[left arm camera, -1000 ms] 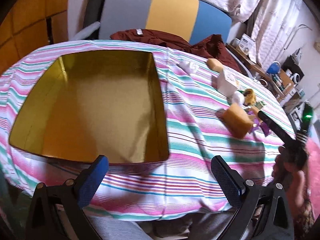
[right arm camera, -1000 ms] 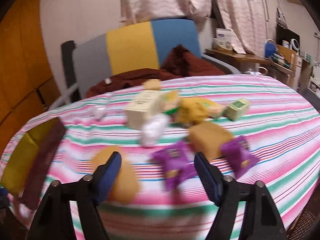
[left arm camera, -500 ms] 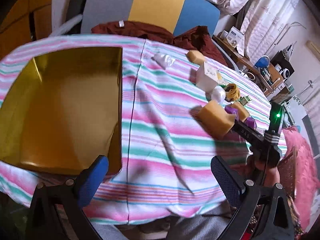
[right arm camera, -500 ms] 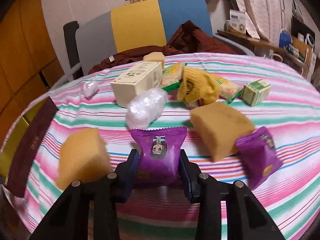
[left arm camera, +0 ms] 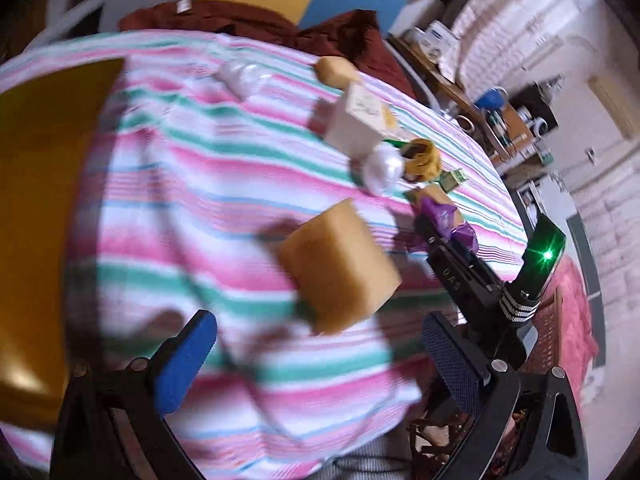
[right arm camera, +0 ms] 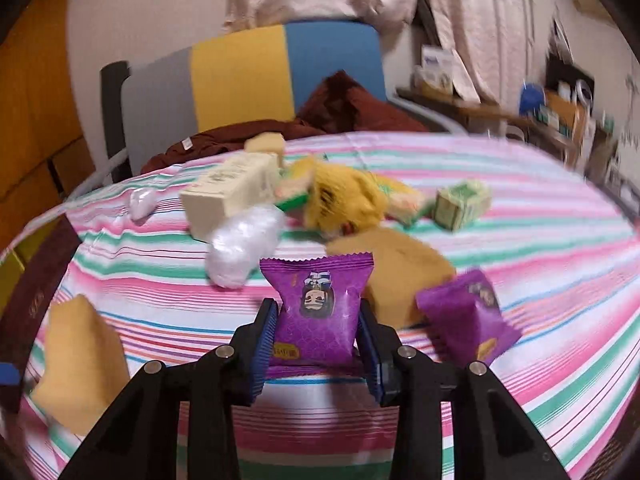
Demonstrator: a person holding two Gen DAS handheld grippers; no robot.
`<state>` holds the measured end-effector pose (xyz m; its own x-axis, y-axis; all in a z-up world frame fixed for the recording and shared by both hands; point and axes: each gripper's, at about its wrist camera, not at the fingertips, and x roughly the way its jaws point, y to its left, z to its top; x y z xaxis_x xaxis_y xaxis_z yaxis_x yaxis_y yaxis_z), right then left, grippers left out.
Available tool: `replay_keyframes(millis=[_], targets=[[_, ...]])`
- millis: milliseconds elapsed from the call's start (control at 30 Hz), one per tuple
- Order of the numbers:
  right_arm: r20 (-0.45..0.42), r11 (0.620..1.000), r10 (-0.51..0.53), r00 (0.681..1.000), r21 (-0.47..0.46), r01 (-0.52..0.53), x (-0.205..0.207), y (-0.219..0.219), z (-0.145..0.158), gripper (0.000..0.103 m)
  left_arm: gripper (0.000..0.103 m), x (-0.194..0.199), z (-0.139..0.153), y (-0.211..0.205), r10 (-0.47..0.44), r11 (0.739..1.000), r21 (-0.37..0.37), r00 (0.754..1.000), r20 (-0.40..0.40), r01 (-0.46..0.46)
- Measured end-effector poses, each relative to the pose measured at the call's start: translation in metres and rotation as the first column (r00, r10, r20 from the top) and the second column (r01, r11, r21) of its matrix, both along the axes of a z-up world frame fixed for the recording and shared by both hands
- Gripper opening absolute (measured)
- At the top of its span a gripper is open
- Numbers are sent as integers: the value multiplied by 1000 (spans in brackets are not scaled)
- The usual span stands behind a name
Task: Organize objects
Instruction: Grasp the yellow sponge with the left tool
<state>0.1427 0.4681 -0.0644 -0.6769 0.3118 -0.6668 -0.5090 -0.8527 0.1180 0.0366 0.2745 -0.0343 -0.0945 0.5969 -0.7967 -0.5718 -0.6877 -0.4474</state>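
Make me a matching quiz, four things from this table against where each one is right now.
1. purple snack packet
2. tan sponge block
3. gold box
4. small green box

A. far right of the pile
B. ahead of the open left tool
C. left edge of the table
D. pinched in the right tool

Pairs: 1-D, 2-B, 3-C, 4-A

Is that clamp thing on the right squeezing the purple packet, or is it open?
Shut: the right gripper has both blue pads pressed against the sides of the purple snack packet.
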Motion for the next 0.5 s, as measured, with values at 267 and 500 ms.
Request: replay_keyframes(millis=[267,500], targets=[[-9,1000,-2,1000,5,2,1,-2,-3,38,103,7,-5,55,-92,994,-72,973,-211,78],[-16,1000,-9,1000,1,9,1,-1,-5,38,100,-16,-43,58,-6,987,-160,989,-145,-17]])
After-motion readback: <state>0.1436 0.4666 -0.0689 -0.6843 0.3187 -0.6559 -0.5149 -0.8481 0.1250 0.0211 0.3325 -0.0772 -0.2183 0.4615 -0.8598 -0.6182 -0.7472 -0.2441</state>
